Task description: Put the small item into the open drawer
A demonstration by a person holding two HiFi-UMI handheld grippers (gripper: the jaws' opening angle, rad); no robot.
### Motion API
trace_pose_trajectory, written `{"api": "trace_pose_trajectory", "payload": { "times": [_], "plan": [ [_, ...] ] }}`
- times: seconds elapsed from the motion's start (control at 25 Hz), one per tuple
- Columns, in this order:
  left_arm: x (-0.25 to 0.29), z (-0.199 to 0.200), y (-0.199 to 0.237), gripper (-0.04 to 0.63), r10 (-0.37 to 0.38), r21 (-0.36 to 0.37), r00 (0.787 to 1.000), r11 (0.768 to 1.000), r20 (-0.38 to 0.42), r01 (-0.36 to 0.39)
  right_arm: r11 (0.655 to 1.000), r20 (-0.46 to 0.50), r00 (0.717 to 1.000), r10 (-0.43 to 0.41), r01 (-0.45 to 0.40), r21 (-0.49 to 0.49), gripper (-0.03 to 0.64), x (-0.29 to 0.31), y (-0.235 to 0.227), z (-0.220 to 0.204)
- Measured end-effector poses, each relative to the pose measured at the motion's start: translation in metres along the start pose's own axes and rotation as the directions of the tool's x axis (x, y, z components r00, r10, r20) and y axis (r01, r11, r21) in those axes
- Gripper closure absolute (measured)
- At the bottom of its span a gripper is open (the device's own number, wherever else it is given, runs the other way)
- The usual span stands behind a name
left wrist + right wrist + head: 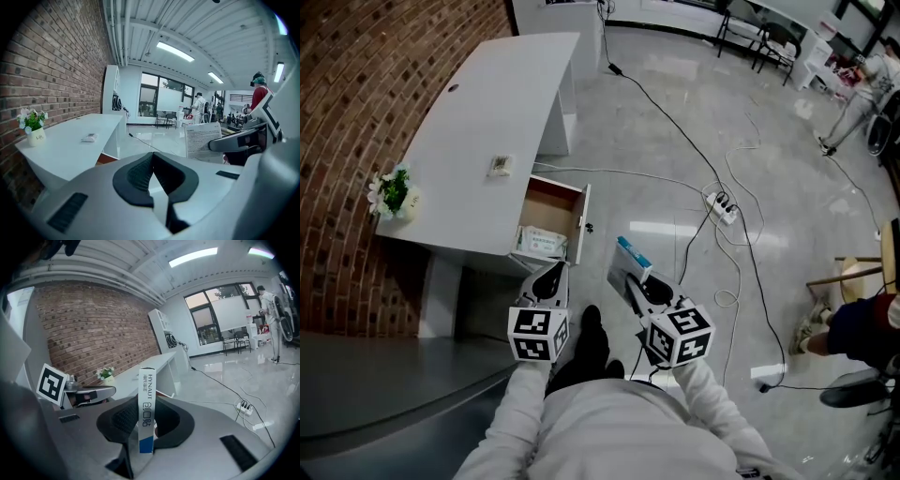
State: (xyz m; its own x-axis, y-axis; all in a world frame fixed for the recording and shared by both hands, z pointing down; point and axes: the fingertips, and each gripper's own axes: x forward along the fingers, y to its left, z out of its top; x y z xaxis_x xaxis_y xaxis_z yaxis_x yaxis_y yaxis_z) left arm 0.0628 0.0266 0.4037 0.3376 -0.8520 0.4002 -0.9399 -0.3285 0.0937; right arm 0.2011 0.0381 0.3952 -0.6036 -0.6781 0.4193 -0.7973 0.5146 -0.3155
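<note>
Right gripper (146, 422): ribbed dark pads are clamped on a slim white-and-blue carton (146, 401), held upright.
Left gripper (152, 158): jaws are pressed together, empty.
Drawer (584, 223): open, wood-lined, just ahead of both grippers; a packet is seen inside.
Desk (487, 112): smooth white top, beyond the drawer.
Floor (609, 141): glossy grey, crossed by cables ahead-right.
Brick wall (356, 84): rough red, far left.
</note>
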Motion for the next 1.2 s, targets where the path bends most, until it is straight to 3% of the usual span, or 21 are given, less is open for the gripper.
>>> {"api": "trace_pose_trajectory", "payload": {
  "times": [0.36, 0.76, 1.2],
  "plan": [
    [0.052, 0.020, 0.062, 0.578, 0.009, -0.023, 1.000, 1.000, -0.012, -0.009, 1.000, -0.038, 0.999, 0.006, -0.006, -0.013, 0.511, 0.078, -0.005, 0.034],
    [0.083, 0.034, 0.092, 0.578, -0.001, -0.046, 1.000, 0.999, -0.003, 0.001, 0.999, -0.081, 0.997, 0.014, -0.018, -0.040, 0.511, 0.131, -0.008, 0.053],
    [0.099, 0.033, 0.119, 0.578, 0.095, -0.088, 0.995, 0.991, -0.026, -0.097, 0.993, -0.152, 0.984, 0.093, -0.104, -0.063, 0.511, 0.176, -0.023, 0.059]
  ]
}}
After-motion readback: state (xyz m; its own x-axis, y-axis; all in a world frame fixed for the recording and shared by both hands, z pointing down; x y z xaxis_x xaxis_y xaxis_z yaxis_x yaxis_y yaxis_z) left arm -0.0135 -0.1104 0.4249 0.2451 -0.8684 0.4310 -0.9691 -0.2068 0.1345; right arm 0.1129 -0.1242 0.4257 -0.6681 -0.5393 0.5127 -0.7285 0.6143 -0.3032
